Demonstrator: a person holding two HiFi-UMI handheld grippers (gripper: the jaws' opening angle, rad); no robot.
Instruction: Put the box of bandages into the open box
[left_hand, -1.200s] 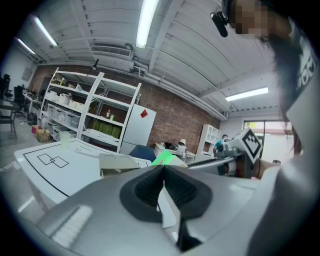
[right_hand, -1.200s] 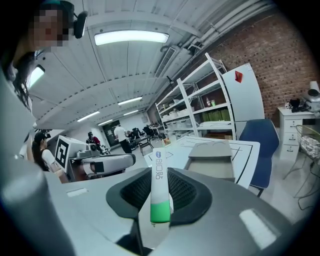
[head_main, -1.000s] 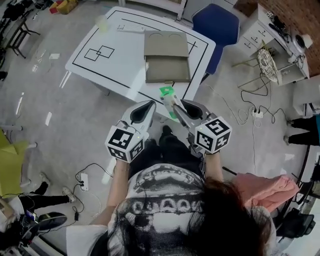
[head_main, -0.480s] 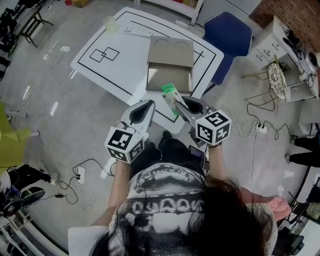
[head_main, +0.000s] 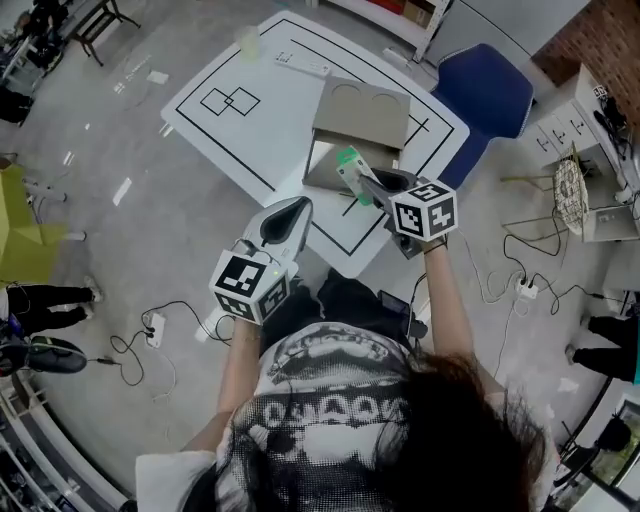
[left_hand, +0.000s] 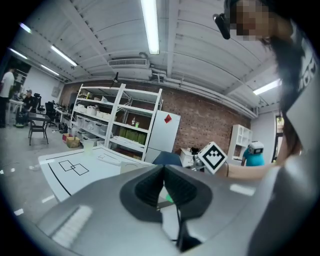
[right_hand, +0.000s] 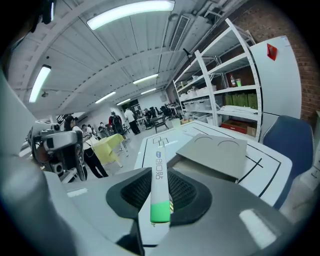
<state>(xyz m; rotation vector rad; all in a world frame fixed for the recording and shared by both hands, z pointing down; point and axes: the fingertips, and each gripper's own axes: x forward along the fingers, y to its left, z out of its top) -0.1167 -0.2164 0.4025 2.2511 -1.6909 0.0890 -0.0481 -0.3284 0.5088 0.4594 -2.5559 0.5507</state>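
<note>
My right gripper pinches the bandage box, with the open box just beyond my fingertips. My left gripper is closed and empty.

Bright ceiling strip lights, fisheye-curved edges, dark vignetted corners, soft shadows

The table is white, with a black line running just inside its edges and two overlapping black-outlined squares near its left corner. The open box is plain grey-brown card with two faint circles on its lid. The bandage box is white with a bright green end and blue print along its side. The left gripper and right gripper are pale grey with black textured pads. Their cubes bear black-and-white square markers. The chair is blue, the floor grey, and the shirt black with white print.
</note>
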